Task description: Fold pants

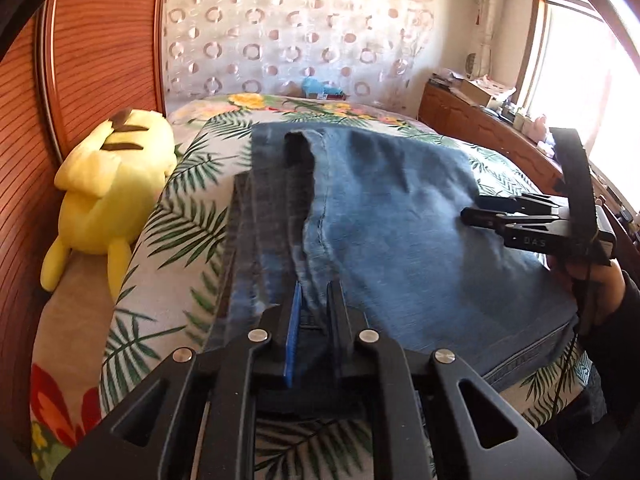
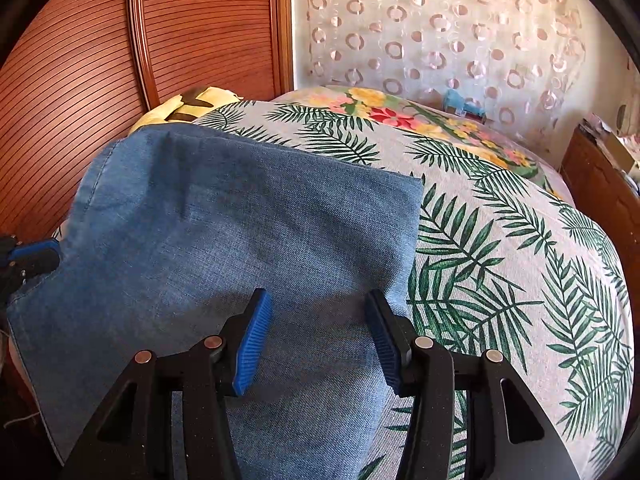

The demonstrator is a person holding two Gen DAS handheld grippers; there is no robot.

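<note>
Left gripper [image 1: 314, 300] pinching pants [image 1: 380, 216] near edge; right gripper [image 2: 318, 336] spread, empty.
Pants' long axis runs from frame bottom toward upper centre; right gripper hovers over their right half, nearer the free edge.

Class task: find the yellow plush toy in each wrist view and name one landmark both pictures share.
Left wrist view: the yellow plush toy lies at the left, between the bed and the wooden wall panel.
Right wrist view: only its top peeks out at upper left, behind the jeans.
Shared landmark: the blue toy by the circle-patterned curtain.
</note>
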